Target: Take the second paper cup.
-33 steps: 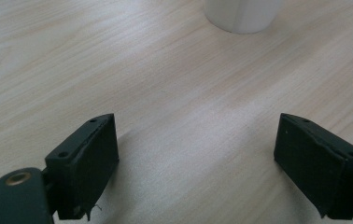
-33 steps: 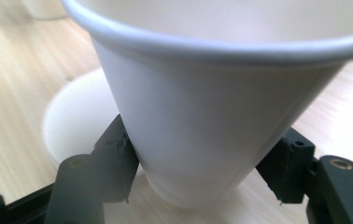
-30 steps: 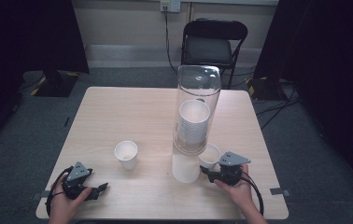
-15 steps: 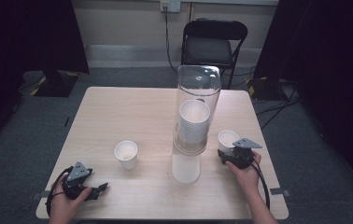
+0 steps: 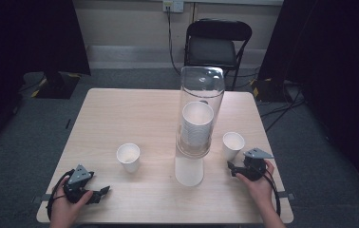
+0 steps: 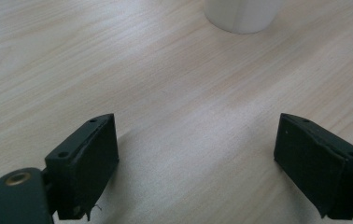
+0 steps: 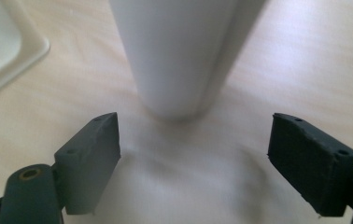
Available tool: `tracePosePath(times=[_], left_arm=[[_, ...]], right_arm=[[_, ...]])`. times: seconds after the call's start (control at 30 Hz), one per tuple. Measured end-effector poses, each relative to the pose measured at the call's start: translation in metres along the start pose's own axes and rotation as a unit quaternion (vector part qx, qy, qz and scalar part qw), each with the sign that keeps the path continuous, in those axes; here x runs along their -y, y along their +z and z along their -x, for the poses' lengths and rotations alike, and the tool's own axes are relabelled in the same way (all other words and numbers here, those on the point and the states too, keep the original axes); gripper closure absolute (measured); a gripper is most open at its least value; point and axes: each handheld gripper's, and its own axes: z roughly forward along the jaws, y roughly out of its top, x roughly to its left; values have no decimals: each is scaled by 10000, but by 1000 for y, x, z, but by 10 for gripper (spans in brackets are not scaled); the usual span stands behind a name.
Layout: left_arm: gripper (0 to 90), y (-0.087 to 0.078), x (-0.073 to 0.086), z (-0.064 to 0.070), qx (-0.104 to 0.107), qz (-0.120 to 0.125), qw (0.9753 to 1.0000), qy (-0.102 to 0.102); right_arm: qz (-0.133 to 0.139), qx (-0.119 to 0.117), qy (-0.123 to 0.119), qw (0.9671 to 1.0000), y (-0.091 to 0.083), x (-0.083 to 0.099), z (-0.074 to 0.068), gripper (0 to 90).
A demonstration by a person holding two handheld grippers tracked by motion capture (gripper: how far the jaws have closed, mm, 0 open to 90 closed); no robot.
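Looking down from the high view, the right claw (image 5: 233, 167) sat near the table's (image 5: 120, 109) right front edge just short of a white cup (image 5: 232, 145), hand low behind it, while the left claw (image 5: 102, 192) rested by the front-left corner, bare wood between it and another cup (image 5: 128, 157). Left gripper view: its jaws stood wide, gripping nothing, over open table. Right gripper view: jaws were spread wide, released, with the cup (image 7: 174, 51) standing upright just beyond them, untouched.

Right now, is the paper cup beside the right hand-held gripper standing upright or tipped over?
Upright. In the high view the paper cup stands on its base, open mouth up, and the right hand-held gripper is open just short of it.
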Motion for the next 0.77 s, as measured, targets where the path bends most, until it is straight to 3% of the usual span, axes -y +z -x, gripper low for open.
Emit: tracePosePath(times=[0.07,0.17,0.23,0.33,0.77], left_arm=[[132,0,0,0,-1,1,10000,-2],[132,0,0,0,2,-1,10000,0],[132,0,0,0,2,0,10000,0],[132,0,0,0,2,-2,10000,1],[132,0,0,1,14,9,10000,17]], right_arm=[[2,-105,131,9999,-10,8,1,146],[-187,9,-49,9998,-22,19,0,142],[-311,-248,-1,9992,-28,24,0,137],[-374,-453,-63,9983,-36,31,-4,131],[-377,-487,-104,9980,-41,35,-7,131]])
